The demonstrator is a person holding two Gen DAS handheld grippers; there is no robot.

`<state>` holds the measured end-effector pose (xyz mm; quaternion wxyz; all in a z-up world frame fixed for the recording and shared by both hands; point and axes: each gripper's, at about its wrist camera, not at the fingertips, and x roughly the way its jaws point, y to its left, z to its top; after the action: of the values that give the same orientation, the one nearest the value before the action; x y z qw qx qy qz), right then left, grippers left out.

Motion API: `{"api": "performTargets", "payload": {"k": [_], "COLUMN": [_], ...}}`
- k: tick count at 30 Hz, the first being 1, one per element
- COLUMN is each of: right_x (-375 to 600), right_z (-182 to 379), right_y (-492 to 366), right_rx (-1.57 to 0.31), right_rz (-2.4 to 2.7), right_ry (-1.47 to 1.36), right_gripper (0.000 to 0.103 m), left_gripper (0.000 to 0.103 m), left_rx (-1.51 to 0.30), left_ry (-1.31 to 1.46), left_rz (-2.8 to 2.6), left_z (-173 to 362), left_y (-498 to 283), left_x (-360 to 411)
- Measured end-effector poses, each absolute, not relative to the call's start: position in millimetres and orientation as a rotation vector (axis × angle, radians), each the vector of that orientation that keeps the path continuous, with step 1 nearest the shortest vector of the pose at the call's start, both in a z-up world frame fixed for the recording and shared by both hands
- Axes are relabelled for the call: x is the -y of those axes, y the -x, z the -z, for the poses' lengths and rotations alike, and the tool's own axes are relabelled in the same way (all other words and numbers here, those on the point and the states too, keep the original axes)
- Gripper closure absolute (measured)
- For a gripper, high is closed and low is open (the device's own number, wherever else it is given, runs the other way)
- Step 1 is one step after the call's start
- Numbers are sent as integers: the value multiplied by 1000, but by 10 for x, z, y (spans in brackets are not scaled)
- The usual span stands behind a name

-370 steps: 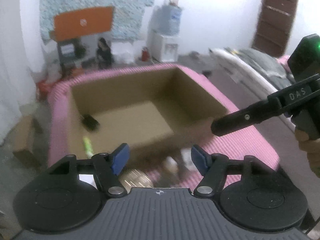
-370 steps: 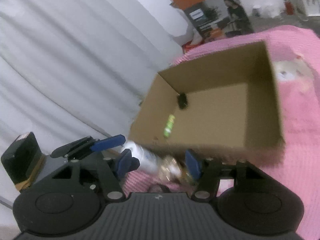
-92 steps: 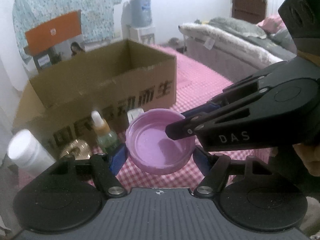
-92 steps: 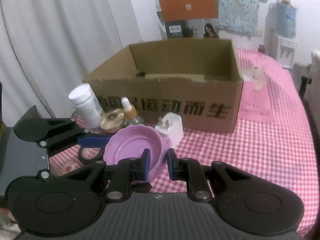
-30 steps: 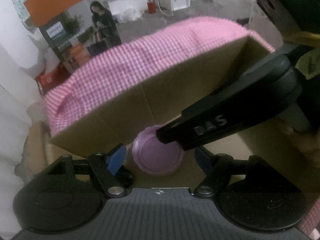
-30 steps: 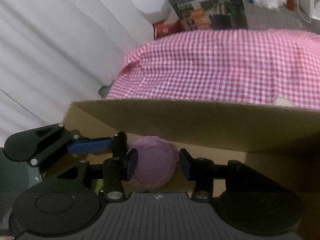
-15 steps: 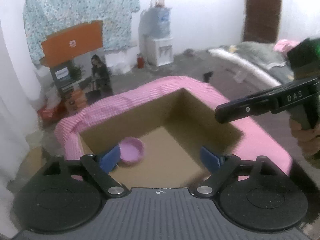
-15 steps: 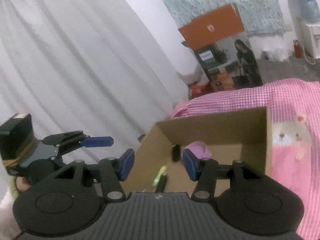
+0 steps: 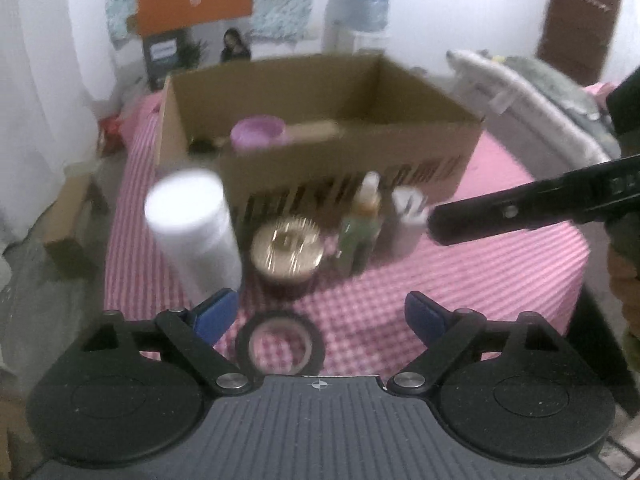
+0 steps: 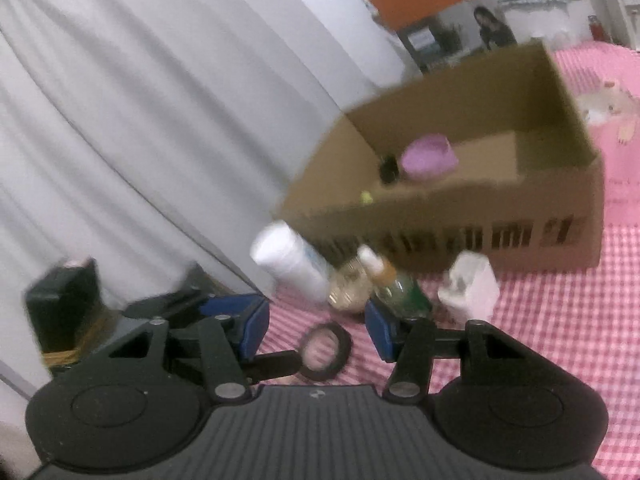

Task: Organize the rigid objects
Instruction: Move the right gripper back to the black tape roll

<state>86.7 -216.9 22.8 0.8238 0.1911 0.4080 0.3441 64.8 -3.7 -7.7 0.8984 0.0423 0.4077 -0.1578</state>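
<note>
Bottles (image 9: pixel 192 232) crowd pink checked cloth (image 9: pixel 480 280) by white curtain (image 10: pixel 140 120); both grippers (image 9: pixel 320 316) (image 10: pixel 316 330) spread, empty.

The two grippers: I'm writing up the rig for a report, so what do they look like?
Both match. The left gripper and right gripper have black linkage arms with silver pivot pins, blue finger pads, two round black discs and a ribbed grey body. White lettering on the right one's arm is too blurred to read.
</note>
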Motion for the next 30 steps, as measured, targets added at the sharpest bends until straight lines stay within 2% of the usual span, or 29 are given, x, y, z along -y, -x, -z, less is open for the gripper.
{"api": "performTargets", "payload": {"k": [5,12,18,22,27,30], "right_x": [1853,1570,1421,1380,1445,1521], "right_z": [78,346,432,468,484,478], "right_y": [-1005,-1148,-1213,-1225,-1195,-1176], "right_rx": [-936,-1027,-1071,-1083,-1081,-1078], "right_rz": [-701,-726,-748,-761,-743,-736], "right_ry": [-323,-305,-276,-274,-281,-296], "right_gripper": [48,57,66,68,69,69], "left_gripper": [13,21,32,40,39,29], "left_rx": [-891,-907,-877,-879,-859,-845], "left_ry": [-145,-164,-210,-184,-213,-220], "left_rz": [274,250,248,295,281,247], "left_z": [353,543,561,549,516,476], "left_y": [-647,-629,-597,-583,-527,-508], "left_x": [68,62,143,181,226,166]}}
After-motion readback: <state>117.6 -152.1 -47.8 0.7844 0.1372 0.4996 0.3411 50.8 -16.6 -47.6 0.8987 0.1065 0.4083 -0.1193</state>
